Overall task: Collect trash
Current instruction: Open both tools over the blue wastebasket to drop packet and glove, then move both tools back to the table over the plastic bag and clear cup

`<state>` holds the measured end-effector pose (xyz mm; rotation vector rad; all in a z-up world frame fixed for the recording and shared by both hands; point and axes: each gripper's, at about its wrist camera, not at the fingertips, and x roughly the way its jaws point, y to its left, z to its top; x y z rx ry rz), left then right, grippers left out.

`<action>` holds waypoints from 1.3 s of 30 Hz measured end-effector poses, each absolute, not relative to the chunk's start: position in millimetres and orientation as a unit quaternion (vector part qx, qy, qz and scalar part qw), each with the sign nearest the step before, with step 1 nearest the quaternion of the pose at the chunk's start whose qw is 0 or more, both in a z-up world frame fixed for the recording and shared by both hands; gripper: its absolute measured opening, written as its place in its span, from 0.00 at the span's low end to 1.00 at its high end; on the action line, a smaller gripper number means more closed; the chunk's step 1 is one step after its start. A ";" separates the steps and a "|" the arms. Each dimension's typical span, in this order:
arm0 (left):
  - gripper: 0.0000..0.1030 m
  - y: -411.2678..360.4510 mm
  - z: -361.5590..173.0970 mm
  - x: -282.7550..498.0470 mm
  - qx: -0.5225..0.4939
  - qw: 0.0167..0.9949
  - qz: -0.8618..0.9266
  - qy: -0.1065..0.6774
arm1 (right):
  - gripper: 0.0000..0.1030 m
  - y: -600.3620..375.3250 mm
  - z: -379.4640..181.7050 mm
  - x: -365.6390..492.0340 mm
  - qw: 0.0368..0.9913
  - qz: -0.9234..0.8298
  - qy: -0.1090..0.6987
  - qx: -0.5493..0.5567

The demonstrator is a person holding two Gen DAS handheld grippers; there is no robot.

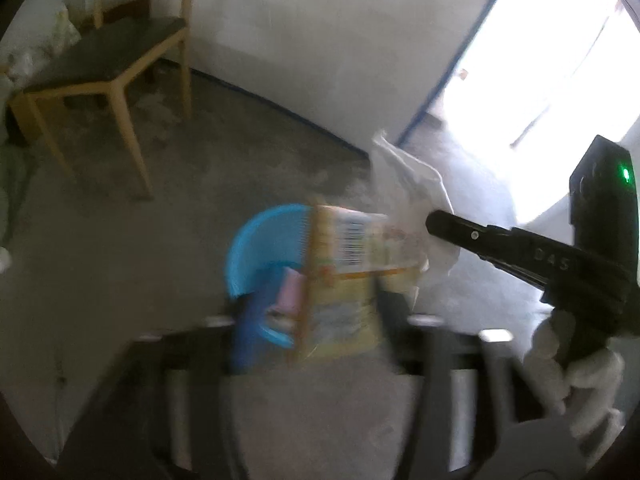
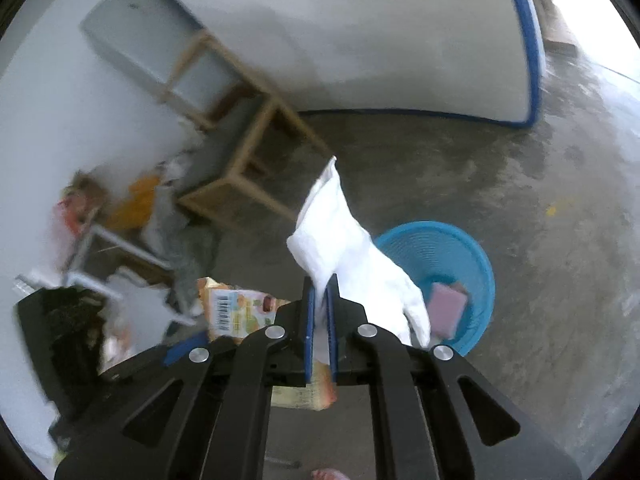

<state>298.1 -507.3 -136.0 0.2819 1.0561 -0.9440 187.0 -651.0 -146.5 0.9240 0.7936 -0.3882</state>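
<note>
My left gripper (image 1: 320,316) is shut on a yellow carton (image 1: 344,272) with a barcode and holds it above the floor, in front of a blue basket (image 1: 260,240). The carton also shows in the right wrist view (image 2: 236,312). My right gripper (image 2: 320,312) is shut on a crumpled white paper (image 2: 340,240), which sticks up between the blue pads. The right gripper shows in the left wrist view (image 1: 440,228) with the paper (image 1: 408,184). The blue basket (image 2: 452,248) stands on the concrete floor and holds a pink block (image 2: 448,304).
A wooden chair (image 1: 108,64) with a dark seat stands by the white wall; it also shows in the right wrist view (image 2: 240,148). Clutter and bags (image 2: 100,216) lie at the left by the wall. A bright doorway (image 1: 560,60) opens at the right.
</note>
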 end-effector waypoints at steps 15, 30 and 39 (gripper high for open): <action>0.71 -435.1 -101.0 302.6 0.042 0.785 -0.407 0.464 | 0.34 -633.2 -202.8 152.4 0.787 -0.182 0.421 0.413; 0.79 -247.7 9.5 194.8 -0.033 0.842 -0.406 0.354 | 0.58 -530.4 -124.7 83.4 0.835 -0.128 0.428 0.322; 0.81 -143.8 22.6 155.0 -0.059 0.881 -0.342 0.321 | 0.58 -446.0 -57.7 92.4 0.860 -0.061 0.411 0.296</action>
